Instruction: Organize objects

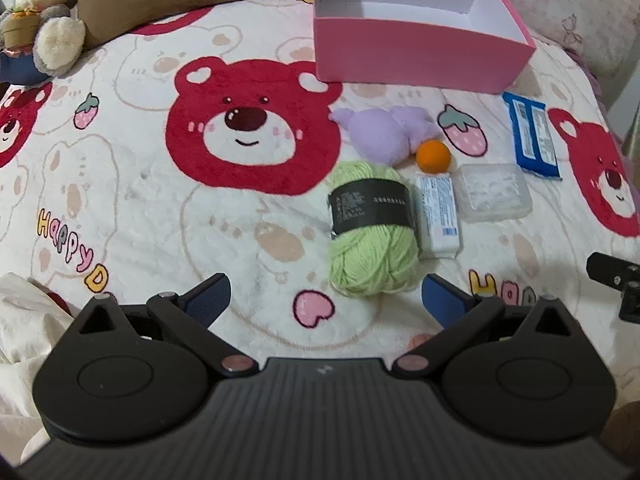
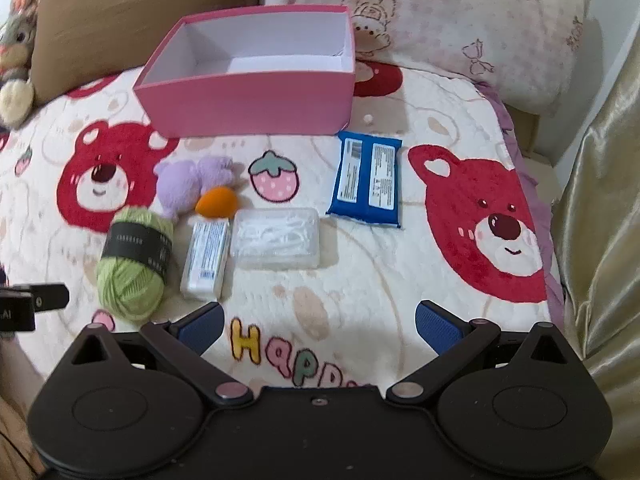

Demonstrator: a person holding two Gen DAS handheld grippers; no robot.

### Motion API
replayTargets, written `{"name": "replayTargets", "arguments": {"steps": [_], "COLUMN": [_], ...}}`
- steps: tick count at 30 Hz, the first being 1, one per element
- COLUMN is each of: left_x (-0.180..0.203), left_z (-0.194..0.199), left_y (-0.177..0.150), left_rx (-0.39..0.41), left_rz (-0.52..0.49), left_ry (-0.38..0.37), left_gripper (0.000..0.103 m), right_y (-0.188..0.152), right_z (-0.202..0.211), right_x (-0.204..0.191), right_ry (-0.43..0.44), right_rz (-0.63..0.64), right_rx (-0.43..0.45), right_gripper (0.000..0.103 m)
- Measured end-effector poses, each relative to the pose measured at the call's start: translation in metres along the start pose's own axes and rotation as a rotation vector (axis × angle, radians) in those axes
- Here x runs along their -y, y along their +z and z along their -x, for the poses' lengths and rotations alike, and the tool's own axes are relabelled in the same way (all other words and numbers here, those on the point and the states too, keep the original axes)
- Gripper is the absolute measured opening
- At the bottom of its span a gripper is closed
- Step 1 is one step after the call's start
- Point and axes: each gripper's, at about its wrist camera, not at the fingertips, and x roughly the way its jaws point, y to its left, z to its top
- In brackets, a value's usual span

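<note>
Both my claws are spread wide, holding nothing: left gripper (image 1: 326, 294) hangs just short of the green yarn (image 1: 372, 232), right gripper (image 2: 319, 322) over bare blanket (image 2: 360, 280). The pink box (image 2: 248, 104) sits empty behind the cluster, so I'd guess everything goes in there.

An open, empty pink box (image 2: 248, 106) sits toward the bed's head; before it lie green yarn (image 2: 134, 264), purple plush (image 2: 188, 184), orange ball (image 2: 216, 202), white packet (image 2: 206, 258), clear case (image 2: 276, 238), blue pack (image 2: 366, 178).

Bear-print blanket (image 2: 360, 280) over bed, brown cushion (image 2: 140, 20), pink pillow (image 2: 460, 20), possibly gold curtain (image 2: 600, 220) at right.
</note>
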Motion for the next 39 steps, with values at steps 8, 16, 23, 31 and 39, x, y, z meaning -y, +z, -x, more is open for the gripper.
{"name": "replayTargets", "arguments": {"steps": [8, 16, 23, 31, 39], "left_x": [0.004, 0.000, -0.002, -0.001, -0.004], "left_z": [0.019, 0.030, 0.035, 0.034, 0.032], "left_y": [-0.009, -0.009, -0.009, -0.011, -0.011], "left_rx": [0.018, 0.025, 0.043, 0.040, 0.023], "left_rz": [-0.025, -0.022, -0.035, -0.019, -0.002], "left_ry": [-0.038, -0.052, -0.042, -0.053, -0.082], "left_gripper": [0.103, 0.103, 0.103, 0.103, 0.103], "right_y": [-0.003, -0.002, 0.001, -0.001, -0.001], "right_z": [0.017, 0.032, 0.039, 0.043, 0.041], "right_x": [-0.002, 0.001, 0.004, 0.009, 0.012], "right_ry": [-0.012, -0.021, -0.018, -0.022, -0.024], "right_rz": [0.029, 0.030, 0.031, 0.019, 0.005], "right_rx": [0.011, 0.041, 0.058, 0.071, 0.067], "right_gripper": [0.103, 0.103, 0.103, 0.103, 0.103]}}
